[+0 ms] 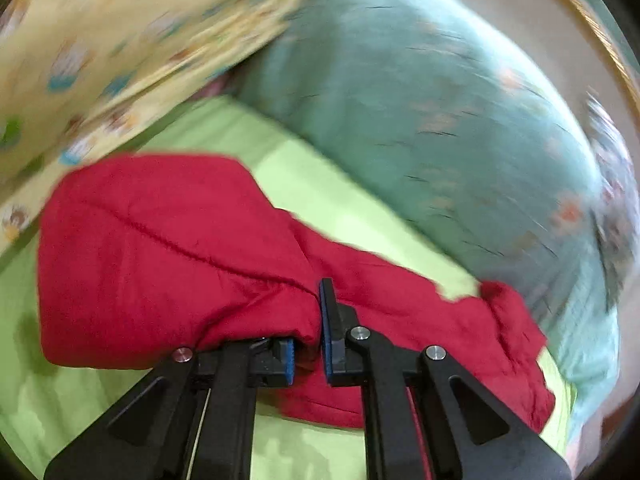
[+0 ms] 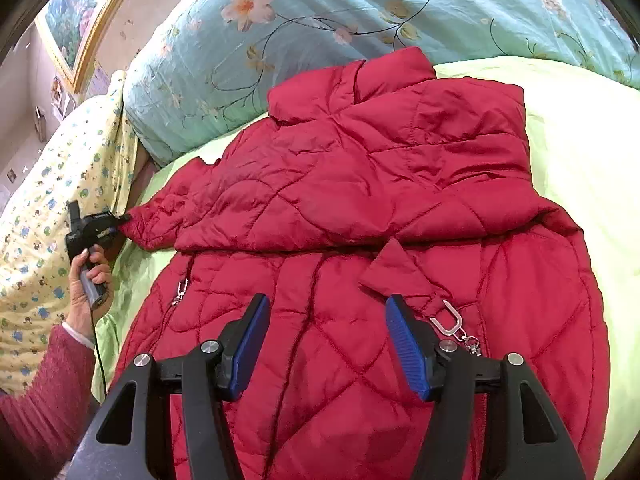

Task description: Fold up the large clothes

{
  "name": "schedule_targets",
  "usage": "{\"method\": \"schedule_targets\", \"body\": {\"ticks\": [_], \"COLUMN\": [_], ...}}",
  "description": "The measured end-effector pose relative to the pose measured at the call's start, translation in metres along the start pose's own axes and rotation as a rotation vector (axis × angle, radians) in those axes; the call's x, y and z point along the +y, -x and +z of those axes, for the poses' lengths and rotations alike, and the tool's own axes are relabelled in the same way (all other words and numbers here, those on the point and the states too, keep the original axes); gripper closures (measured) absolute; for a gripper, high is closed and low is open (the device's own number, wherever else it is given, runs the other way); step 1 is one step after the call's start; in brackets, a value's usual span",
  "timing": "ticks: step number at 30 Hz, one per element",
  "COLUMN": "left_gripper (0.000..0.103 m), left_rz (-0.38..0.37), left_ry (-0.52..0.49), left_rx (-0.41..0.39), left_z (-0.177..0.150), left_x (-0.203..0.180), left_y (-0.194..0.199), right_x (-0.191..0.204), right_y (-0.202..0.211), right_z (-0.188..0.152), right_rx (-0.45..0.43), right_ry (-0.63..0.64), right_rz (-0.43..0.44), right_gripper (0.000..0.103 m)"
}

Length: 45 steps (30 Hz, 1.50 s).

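Lime bed sheet, red quilted jacket spread across it. Our left tongs are clenched on the sleeve cuff at 9 o'clock; right tongs are released, hovering over the hem. Sleeve-fold step; next we carry the cuff toward 3 o'clock.

Floral quilt, yellow blanket, framed picture.

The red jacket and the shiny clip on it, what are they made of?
The red jacket looks like thin, slightly glossy nylon-type cloth over soft padding: stitched lines make puffy sections and it crinkles. The clip looks like polished silver metal, since it glints, though shiny plastic is possible.
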<state>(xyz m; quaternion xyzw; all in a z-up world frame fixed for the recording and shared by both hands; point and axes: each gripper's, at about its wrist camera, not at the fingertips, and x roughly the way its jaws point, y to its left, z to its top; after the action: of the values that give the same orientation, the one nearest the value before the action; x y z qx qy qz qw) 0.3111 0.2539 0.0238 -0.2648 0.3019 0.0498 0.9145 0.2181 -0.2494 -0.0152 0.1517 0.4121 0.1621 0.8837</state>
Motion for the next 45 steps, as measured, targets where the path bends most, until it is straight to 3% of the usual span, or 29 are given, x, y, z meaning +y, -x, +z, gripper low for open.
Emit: {"method": "schedule_targets", "body": {"ticks": [5,12,20,34,40,45], "left_gripper": [0.096,0.096,0.096,0.096,0.096,0.096], "left_rz": [-0.135,-0.258,-0.33,-0.397,-0.392,-0.386], "left_ry": [-0.174,-0.359,-0.515,-0.552,-0.589,-0.597], "left_rx": [0.007,0.075,0.15,0.285,0.33,0.335], "left_z": [-0.019,-0.063,-0.113,-0.172,-0.201,-0.204], "left_x": [-0.076,-0.161,-0.223,-0.27,-0.283,-0.284], "left_y": [0.014,0.016,0.014,-0.022,-0.035,-0.038], "right_x": [0.003,0.0,-0.015,-0.045,-0.059,-0.071], "right_y": [0.002,0.013,0.021,0.022,0.014,0.001], "right_z": [0.0,0.002,0.004,0.025,0.038,0.054], "right_rx": [-0.004,-0.023,-0.043,-0.072,-0.067,-0.072], "right_ry": [-0.001,-0.012,-0.051,-0.141,-0.207,-0.273], "right_rz": [0.009,0.012,0.015,0.07,0.123,0.195], "right_gripper": [0.04,0.04,0.04,0.04,0.04,0.035]}}
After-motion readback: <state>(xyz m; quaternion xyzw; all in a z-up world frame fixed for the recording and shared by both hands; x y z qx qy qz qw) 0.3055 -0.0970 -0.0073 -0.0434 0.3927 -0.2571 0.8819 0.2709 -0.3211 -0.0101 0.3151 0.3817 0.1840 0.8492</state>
